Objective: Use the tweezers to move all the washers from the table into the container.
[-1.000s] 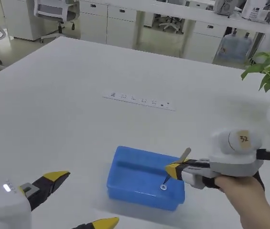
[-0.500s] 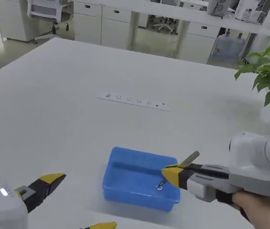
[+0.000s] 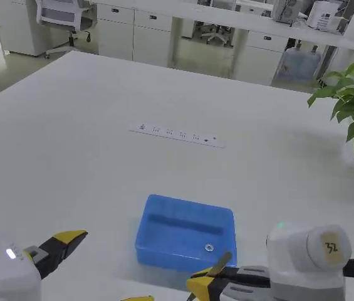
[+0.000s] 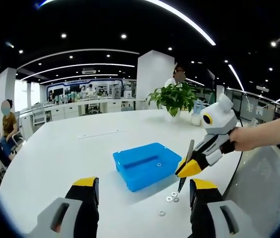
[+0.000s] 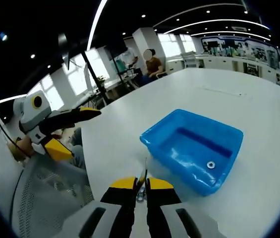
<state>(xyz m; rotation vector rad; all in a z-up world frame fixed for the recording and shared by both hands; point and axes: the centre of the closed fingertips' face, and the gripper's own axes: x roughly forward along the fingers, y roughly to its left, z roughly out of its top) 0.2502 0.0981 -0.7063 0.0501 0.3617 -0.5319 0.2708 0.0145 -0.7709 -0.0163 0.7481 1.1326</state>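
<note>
Right gripper (image 5: 142, 182): fingers clamped on tweezers (image 4: 190, 150), tips just beside loose washers (image 4: 172, 199) on table (image 4: 55, 158). Left gripper (image 4: 144, 182): fingers apart. 1 washer (image 5: 210, 164) lies in container (image 5: 177, 151), ahead of the right fingers.

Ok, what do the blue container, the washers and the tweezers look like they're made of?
Blue container: likely moulded plastic, with uniform saturated colour, smooth satin walls and rounded corners. Washer inside it and loose washers on the table: probably metal, silvery and glinting. Tweezers: thin grey blades, probably metal with a dull finish, though too small to be sure.
</note>
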